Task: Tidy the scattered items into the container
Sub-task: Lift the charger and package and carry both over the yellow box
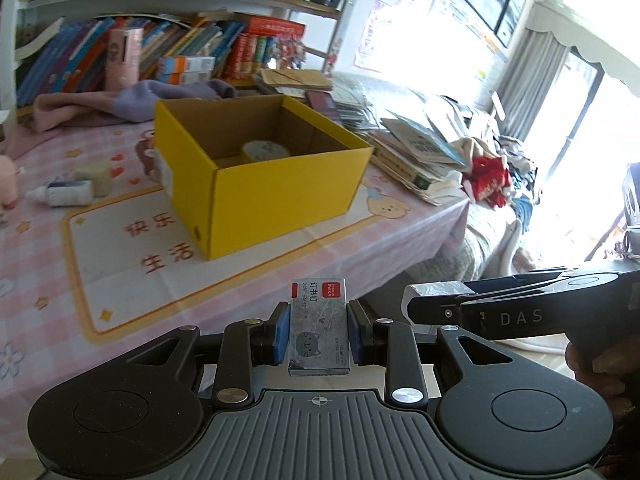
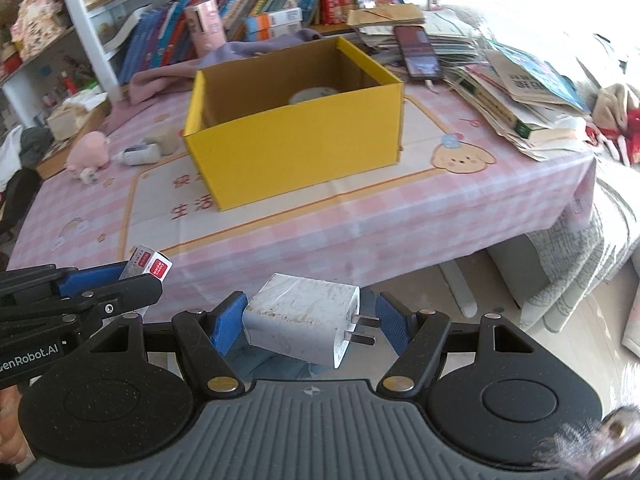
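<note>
Gripping a staple box [image 1: 319,322], the left tongs [image 1: 319,330] are hovering near the desk [image 1: 60,248]; the right tongs [image 2: 310,322] are clamping a charger [image 2: 298,316], the yellow box [image 2: 296,148] beyond.

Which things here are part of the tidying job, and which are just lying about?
Job:
- yellow box, the container
- staple box in the left gripper
- charger in the right gripper
- roll already inside
- dropper bottle, still loose

Lying about:
- book pile
- phone
- purple cloth
</note>
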Demonstrator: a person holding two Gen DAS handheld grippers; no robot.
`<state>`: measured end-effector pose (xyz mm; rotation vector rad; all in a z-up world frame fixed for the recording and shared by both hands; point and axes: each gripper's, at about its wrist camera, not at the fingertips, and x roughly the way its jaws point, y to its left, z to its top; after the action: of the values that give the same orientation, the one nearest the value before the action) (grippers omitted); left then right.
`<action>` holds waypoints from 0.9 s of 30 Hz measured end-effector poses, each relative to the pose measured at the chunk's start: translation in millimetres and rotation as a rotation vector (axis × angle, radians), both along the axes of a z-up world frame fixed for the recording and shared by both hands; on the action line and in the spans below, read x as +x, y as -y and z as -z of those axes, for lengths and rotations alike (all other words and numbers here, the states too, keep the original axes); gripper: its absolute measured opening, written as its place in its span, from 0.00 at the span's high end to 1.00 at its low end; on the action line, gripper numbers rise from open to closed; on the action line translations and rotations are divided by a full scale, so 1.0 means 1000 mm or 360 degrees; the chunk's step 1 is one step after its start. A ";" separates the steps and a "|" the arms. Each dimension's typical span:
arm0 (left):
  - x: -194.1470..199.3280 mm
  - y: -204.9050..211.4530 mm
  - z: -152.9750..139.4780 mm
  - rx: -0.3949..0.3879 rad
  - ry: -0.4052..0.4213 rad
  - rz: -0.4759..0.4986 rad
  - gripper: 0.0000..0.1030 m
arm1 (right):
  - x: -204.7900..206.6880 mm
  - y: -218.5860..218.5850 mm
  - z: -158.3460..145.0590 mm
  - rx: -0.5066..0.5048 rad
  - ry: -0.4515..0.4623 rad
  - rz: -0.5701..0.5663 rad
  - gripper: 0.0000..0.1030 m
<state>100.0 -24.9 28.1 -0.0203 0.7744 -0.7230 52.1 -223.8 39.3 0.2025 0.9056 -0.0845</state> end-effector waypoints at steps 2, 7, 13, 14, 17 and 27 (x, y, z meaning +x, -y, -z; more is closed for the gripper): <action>0.004 0.006 0.000 0.0000 0.0007 0.0013 0.73 | 0.004 0.006 0.000 0.0000 -0.0005 0.0013 0.33; 0.017 0.016 -0.008 -0.0004 0.0069 0.0021 0.73 | 0.016 0.019 -0.004 -0.0003 0.0023 0.0024 0.33; 0.041 0.027 -0.025 -0.0015 0.0186 -0.0020 0.73 | 0.043 0.035 -0.022 -0.0033 0.0130 -0.0007 0.33; 0.045 0.028 -0.027 -0.0013 0.0205 -0.0027 0.73 | 0.050 0.038 -0.026 -0.0042 0.0153 -0.0016 0.33; 0.063 0.032 -0.034 -0.0014 0.0252 -0.0066 0.73 | 0.070 0.048 -0.040 -0.0068 0.0224 -0.0046 0.33; 0.126 0.061 -0.044 0.0063 0.0341 -0.0233 0.73 | 0.164 0.080 -0.069 -0.0085 0.0372 -0.0238 0.33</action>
<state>225.9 -85.9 72.0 0.0353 0.5753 -0.5600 215.9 -304.2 108.3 0.0919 0.6822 0.0533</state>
